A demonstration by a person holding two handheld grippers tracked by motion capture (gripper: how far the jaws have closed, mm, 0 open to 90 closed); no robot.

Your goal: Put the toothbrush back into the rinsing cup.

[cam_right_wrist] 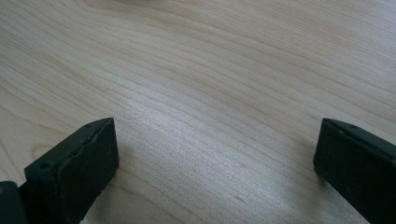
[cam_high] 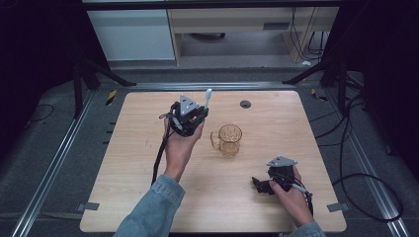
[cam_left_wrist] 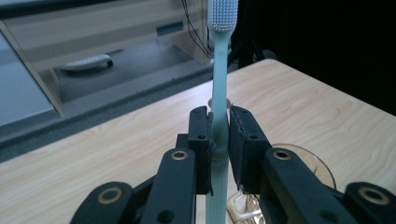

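Note:
My left gripper [cam_high: 193,116] is held above the table's middle, shut on the pale green handle of a toothbrush [cam_left_wrist: 220,79]. The brush stands upright with its white bristled head [cam_high: 208,93] at the top. In the left gripper view both pads press on the handle. An amber glass mug [cam_high: 229,138] with a handle stands upright just right of that gripper; its rim [cam_left_wrist: 310,158] shows behind the jaws. My right gripper [cam_high: 261,184] rests low at the table's front right. Its jaws stand wide apart over bare wood [cam_right_wrist: 219,107] with nothing between them.
The wooden table [cam_high: 128,163] has a small dark round cap [cam_high: 245,103] near its far edge. Beyond it are a cabinet [cam_high: 133,34], a desk, and cables on the floor. Black stand legs [cam_high: 104,71] flank the far corners.

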